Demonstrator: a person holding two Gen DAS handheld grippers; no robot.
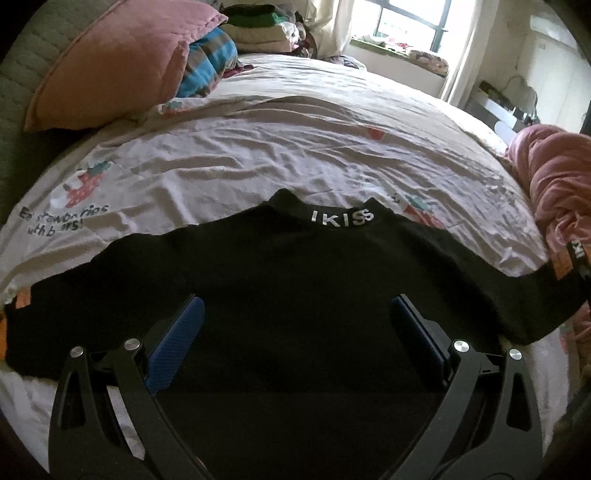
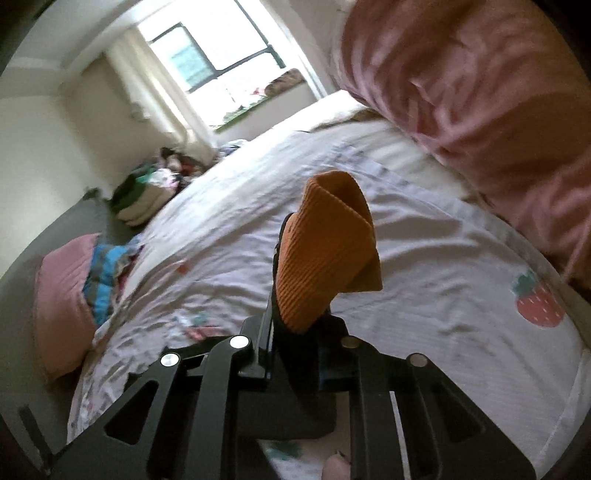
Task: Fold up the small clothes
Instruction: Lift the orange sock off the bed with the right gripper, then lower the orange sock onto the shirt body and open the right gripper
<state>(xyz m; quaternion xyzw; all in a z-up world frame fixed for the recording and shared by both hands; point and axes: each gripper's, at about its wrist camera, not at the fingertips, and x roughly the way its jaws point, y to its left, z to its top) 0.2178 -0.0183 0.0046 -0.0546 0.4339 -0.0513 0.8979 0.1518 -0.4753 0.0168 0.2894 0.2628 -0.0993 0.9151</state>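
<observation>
The black top (image 1: 295, 280) lay flat on the bedsheet (image 1: 229, 155), collar at the far side with white lettering (image 1: 341, 215) across it, and both sleeves spread out to left and right. Its orange ribbed cuff (image 2: 325, 251) stood up in the right wrist view, pinched between the closed jaws of the right gripper (image 2: 295, 306), with black fabric bunched below it, above the sheet. The left gripper (image 1: 295, 317) hung over the near part of the top with its blue-padded jaws spread wide and nothing between them. A printed strawberry (image 2: 539, 302) showed on the sheet to the right of the cuff. A pink pillow (image 1: 118, 62) sat at the far left, with a blue striped cloth (image 1: 210, 62) beside it and a pile of clothes (image 1: 266, 26) further back. A pink blanket (image 1: 557, 184) was heaped at the right edge, and a window (image 1: 410, 22) lit the far wall.
</observation>
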